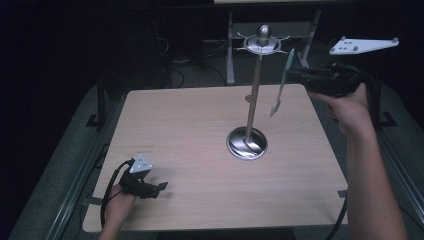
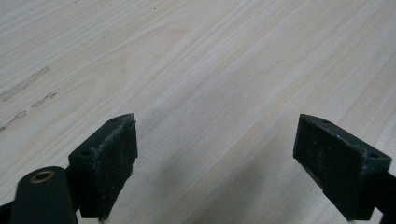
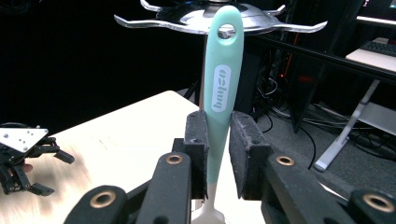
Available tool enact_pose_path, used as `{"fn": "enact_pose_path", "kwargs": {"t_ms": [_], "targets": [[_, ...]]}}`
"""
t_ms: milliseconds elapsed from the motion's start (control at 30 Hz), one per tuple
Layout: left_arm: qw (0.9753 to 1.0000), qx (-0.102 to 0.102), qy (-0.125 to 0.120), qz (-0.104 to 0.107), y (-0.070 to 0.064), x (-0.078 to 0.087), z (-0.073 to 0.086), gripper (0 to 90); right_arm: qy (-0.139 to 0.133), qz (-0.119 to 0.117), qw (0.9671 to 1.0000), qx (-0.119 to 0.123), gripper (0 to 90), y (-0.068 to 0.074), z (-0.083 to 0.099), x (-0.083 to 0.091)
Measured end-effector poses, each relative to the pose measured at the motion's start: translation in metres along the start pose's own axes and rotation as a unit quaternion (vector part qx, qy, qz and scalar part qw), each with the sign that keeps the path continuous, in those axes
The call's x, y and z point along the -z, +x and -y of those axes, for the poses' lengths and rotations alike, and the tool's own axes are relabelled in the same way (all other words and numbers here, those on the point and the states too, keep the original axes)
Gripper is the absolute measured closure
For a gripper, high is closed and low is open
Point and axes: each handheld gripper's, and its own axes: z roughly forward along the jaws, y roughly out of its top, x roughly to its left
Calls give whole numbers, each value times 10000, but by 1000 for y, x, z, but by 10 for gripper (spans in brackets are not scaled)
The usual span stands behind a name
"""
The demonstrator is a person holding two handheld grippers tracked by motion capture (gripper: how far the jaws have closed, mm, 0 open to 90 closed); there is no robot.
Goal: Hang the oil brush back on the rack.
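The right gripper (image 3: 218,149) holds a mint-green utensil (image 3: 223,88) by the middle of its handle, with the fingers (image 3: 196,140) closed on both sides of it. The utensil is in the air, above the far right part of the worktop (image 1: 190,130), just beside the top of the metal stand (image 1: 254,90). Its long axis is almost upright. The handle end with the hanging hole (image 3: 227,31) points up, and the pale working end hangs down below the fingers.

In the right gripper view, the hole is very close to the hooks (image 3: 140,22) that stick out from the disc at the top of the stand. It seems to be at about the same height as the hooks, in front of the pole. So the hook is straight ahead of the fingers, and I judge that the next move is a small one: to bring the hole over one hook tip and then lower it. The right hand is clearly the nearer one for this.

The left gripper (image 1: 145,184) rests low on the near left part of the worktop, well apart from the stand. Its fingers (image 2: 109,161) are wide open and hold nothing.
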Motion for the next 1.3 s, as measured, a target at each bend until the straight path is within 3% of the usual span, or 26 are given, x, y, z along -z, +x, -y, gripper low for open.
{"fn": "enact_pose_path", "kwargs": {"t_ms": [1000,1300], "targets": [[10000,-10,22,-3,1,0,0,134,182,-12,9998,35,769,-1,-2,-11],[10000,-7,20,-1,0,0,0,134,176,-28,9998,0,702,-1,-1,-10]]}}
